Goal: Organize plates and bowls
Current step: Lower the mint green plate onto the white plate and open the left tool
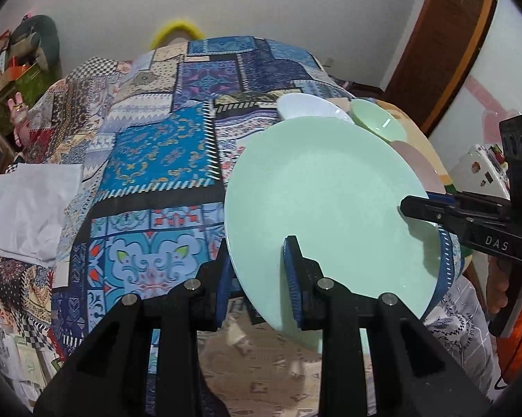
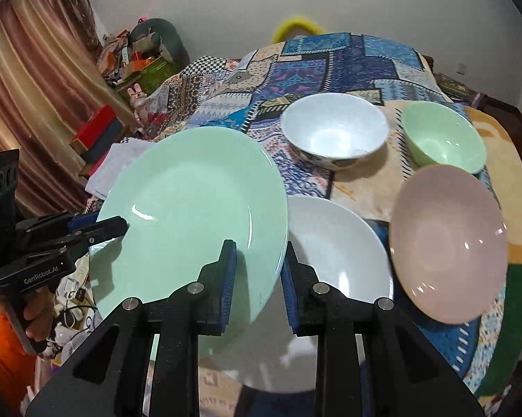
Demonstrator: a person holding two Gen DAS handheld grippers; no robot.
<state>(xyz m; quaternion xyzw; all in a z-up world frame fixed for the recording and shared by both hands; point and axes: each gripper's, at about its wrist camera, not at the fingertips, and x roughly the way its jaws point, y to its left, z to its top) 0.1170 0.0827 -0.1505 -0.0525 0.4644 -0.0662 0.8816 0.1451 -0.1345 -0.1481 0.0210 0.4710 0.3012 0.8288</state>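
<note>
Together, the left gripper (image 1: 257, 271) and the right gripper (image 2: 259, 271) each clamp nearly closed on opposite rims of a round, glossy mint-green plate (image 2: 191, 215), held tilted above the patchwork-covered table (image 1: 163, 160). Beside it on the cloth lie a white plate (image 2: 337, 246), a pink plate (image 2: 448, 243), a white bowl (image 2: 333, 128) and a green bowl (image 2: 441, 135).

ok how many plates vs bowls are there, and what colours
Plates: 3 – green plate held up by both claws, white plate, pink plate
Bowls: 2 – white bowl, green bowl
Total: 5
</note>
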